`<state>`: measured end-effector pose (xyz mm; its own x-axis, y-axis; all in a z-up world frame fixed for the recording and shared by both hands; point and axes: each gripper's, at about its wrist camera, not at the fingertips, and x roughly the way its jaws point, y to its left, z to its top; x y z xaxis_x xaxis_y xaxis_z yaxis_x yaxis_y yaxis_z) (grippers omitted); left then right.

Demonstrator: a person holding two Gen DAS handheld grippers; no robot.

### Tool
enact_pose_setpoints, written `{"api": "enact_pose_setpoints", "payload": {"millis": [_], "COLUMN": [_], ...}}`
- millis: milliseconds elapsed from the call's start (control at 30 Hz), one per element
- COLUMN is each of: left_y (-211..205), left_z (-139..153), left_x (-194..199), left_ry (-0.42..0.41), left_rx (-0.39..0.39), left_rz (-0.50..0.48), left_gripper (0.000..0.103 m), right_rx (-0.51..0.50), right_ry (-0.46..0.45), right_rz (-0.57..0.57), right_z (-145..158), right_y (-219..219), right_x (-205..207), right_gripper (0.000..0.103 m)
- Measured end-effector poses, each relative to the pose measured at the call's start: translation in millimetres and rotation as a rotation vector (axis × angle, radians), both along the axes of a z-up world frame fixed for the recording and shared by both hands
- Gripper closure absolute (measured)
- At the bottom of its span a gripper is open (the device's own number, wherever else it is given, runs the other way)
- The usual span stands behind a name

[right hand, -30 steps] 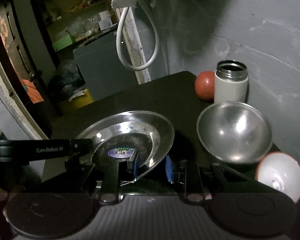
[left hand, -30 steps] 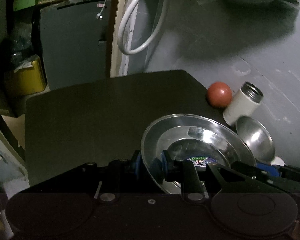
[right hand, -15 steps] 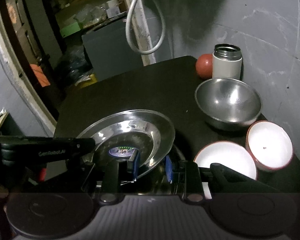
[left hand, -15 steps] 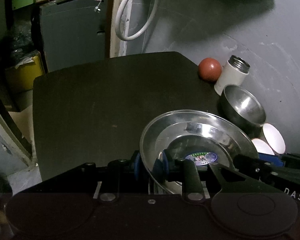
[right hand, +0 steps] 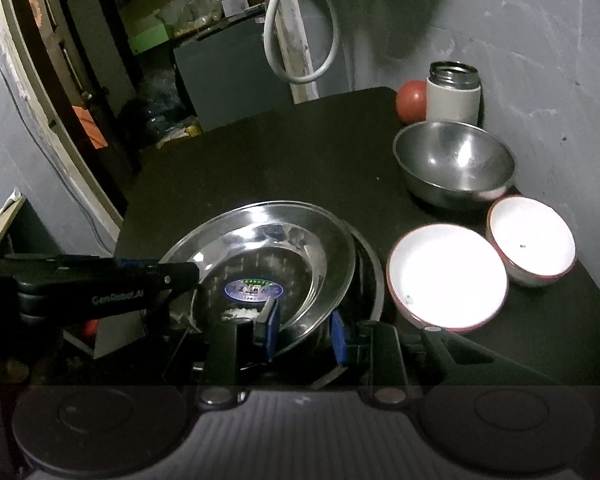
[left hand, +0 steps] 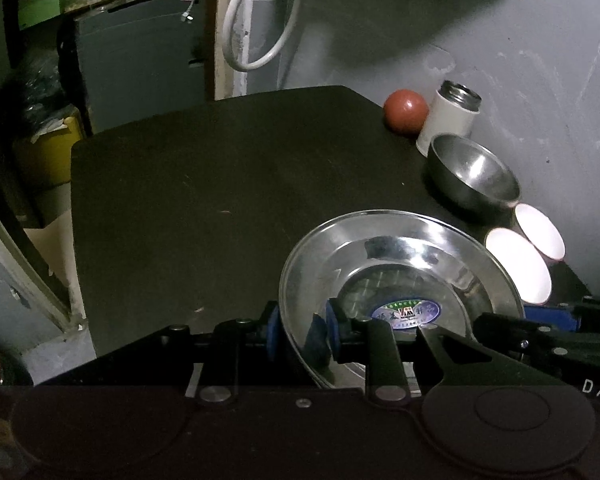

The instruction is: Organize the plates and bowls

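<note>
walls: grey plaster (right hand: 540,40) | furniture: dark table (left hand: 220,184), grey cabinet (left hand: 140,60) | light: dim

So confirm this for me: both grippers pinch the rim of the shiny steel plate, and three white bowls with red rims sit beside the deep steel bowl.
Wrong on the count: the right wrist view shows two white bowls with red rims, not three, beside the deep steel bowl. The left gripper and right gripper do pinch the shiny steel plate rim.

We see the dark tabletop (left hand: 220,184) bare across its left and middle. Along the right wall a red ball (left hand: 405,111), white steel-rimmed flask (left hand: 448,122), steel bowl (right hand: 454,164) and two white bowls (right hand: 448,278) crowd the edge.
</note>
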<state>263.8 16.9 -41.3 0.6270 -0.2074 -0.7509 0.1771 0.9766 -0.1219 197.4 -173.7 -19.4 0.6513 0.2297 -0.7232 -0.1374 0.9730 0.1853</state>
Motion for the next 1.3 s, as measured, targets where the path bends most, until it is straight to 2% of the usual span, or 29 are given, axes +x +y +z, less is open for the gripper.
{"api": "enact_pose_setpoints", "payload": {"millis": [467, 833, 1067, 1300], "left_y": [-21.8, -22.1, -21.0, -19.4], "left_z": [-7.4, -8.4, -6.5, -7.9], "left_x": [1.5, 3.9, 2.6, 4.1], "left_ry": [-0.006, -0.006, 0.0, 0.025], "left_rx": [0.121, 0.121, 0.125, 0.115], "left_rz": [-0.045, -0.038, -0.038, -0.007], "left_gripper": [0.073, 0.072, 0.071, 0.067], "right_rx": [-0.043, -0.091, -0.103, -0.139], "right_ry": [0.039, 0.032, 0.034, 0.046], "right_rz": [-0.005, 0.016, 0.023, 0.026], "right_z": [-1.9, -1.6, -0.4, 0.0], "right_y": [2.6, 11.5, 13.2, 12.9], "right_x": [-1.2, -3.1, -4.6, -1.9], "right_gripper": [0.071, 0.064, 0.063, 0.054]}}
